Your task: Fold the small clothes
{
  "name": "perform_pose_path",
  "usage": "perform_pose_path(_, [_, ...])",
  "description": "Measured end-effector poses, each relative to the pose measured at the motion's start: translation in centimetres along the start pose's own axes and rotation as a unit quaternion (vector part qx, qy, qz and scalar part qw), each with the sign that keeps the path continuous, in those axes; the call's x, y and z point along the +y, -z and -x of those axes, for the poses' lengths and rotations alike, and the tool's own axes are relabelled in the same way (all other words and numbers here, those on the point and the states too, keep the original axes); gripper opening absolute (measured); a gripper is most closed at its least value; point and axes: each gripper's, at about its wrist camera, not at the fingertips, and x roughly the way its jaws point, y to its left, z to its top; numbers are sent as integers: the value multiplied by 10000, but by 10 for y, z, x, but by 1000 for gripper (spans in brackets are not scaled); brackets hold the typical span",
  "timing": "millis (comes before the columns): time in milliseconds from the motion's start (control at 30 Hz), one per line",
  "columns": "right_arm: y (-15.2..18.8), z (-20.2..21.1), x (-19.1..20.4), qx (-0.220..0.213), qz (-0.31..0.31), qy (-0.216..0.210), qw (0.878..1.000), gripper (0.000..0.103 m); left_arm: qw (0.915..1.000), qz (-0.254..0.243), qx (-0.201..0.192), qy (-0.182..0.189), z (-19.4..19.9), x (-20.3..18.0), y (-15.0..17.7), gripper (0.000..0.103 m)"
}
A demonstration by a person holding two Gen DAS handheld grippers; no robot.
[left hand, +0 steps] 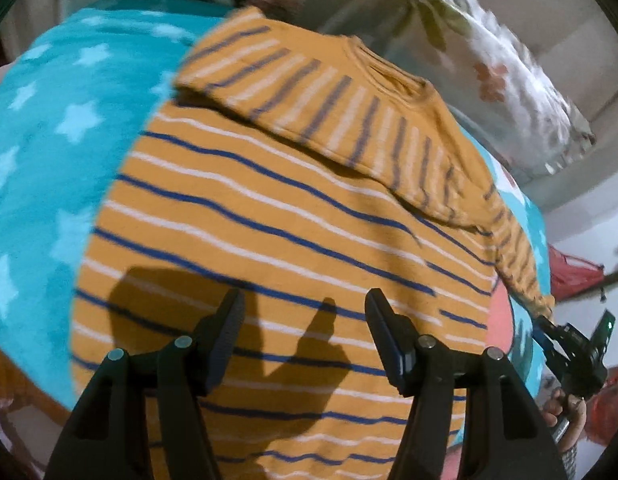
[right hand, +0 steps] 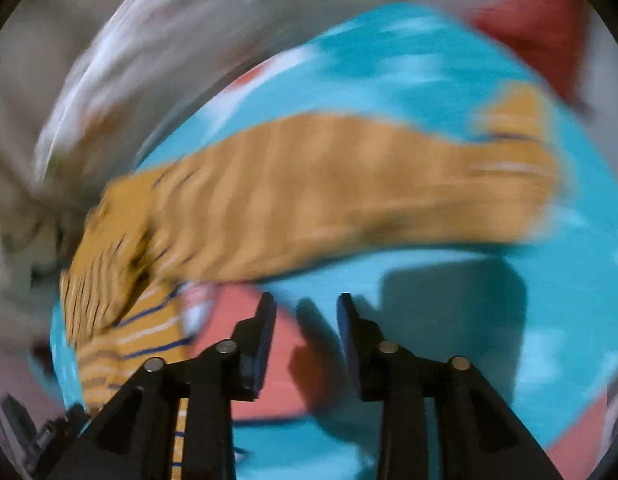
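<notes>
Behind sweater — floral pillow; star blanket beneath.

Your light falls from behind, casting hard gripper shadows on the striped sweater; right wrist view smeared by motion blur, fisheye edges dark

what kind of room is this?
Probably a bedroom at home: the striped sweater lies on a teal star-print blanket that looks like it covers a bed, and a floral pillow sits behind it.
</notes>
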Motion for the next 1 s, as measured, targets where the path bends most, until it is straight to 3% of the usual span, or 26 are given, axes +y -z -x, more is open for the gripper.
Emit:
perform_pose_path(100, [-5,36,-51,-413,-722,194,9963,55,9997,-175,130,110,-9,-17,1,61])
perform_pose_path(233, [-23,57,-89,-725,-1318,296,9882,59,9989,-387,214,164,-14,-36,4,61])
perform_pose_path(367, [-60,41,-79,-749,-907,782,9900,68,9985,-419,298,186,-18,-42,8,61])
perform_pose_path(433, [-79,13,-78,-365,-859,1085,9897,68,9984,-421,323,175,-19,-44,10,61])
perform_pose_path(467, [-82,11,-89,-253,-913,1071,9897,67,9984,-425,324,165,-18,-45,10,61])
perform_pose_path(500, [-88,1,-95,-100,-1012,914,9906,53,9984,-430,325,163,-18,-44,10,61])
perform_pose_path(533, [-92,-7,-102,57,-1143,608,9916,20,9984,-430,324,161,-18,-45,10,61])
perform_pose_path(567, [-93,-8,-110,142,-1247,368,9914,14,9984,-433,323,166,-17,-46,10,61])
perform_pose_path(600, [-96,-6,-113,101,-1398,19,9901,14,9984,-434,308,172,-16,-47,9,61])
perform_pose_path(667, [-96,26,-109,-449,-1271,-378,9902,13,9986,-448,240,170,-14,-51,8,61])
perform_pose_path(767, [-79,73,-107,-1046,-1027,-734,9865,13,9985,-485,186,176,-14,-54,6,61])
perform_pose_path(867, [-47,87,-126,-1137,-1105,-561,9857,17,9981,-464,323,243,-23,-57,5,61])
perform_pose_path(933, [-30,72,-143,-917,-1330,-333,9863,24,9974,-517,419,260,-28,-61,4,61])
perform_pose_path(1000, [-10,62,-165,-725,-1854,-204,9798,25,9967,-594,478,286,-32,-66,4,61])
